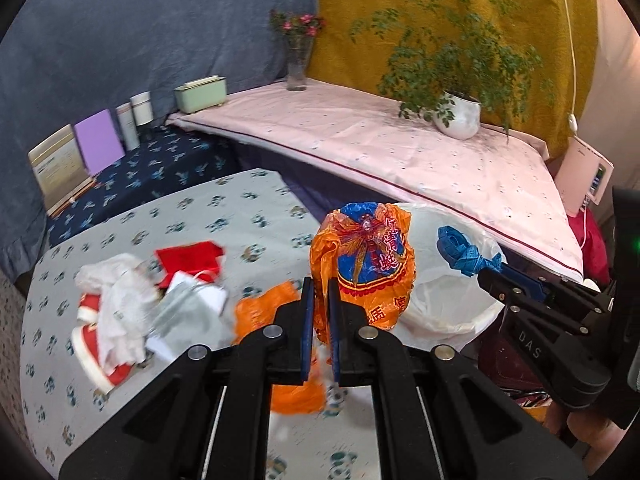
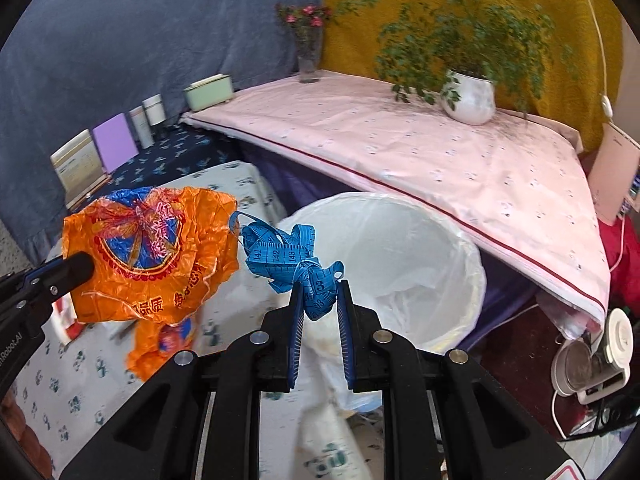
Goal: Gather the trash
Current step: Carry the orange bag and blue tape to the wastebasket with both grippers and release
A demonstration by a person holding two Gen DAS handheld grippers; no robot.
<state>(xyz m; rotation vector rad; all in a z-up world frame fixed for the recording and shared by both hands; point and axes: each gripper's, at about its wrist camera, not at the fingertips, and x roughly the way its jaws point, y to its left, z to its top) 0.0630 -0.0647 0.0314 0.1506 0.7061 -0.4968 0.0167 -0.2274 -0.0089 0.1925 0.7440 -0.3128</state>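
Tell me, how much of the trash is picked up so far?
Nothing visibly binned yet. In hand: left hand-held gripper holds an orange wrapper; right hand-held gripper holds a blue tape measure, near the white-lined bin. Left: tissues and red scraps.

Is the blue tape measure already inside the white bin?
No: the right gripper is shut on the blue tape measure, holding it in the air in front of the white bin.

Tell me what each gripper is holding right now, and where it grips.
The left gripper pinches the orange plastic wrapper at its lower left edge. The right gripper clamps the bunched blue measuring tape at the lower end of the tangle.
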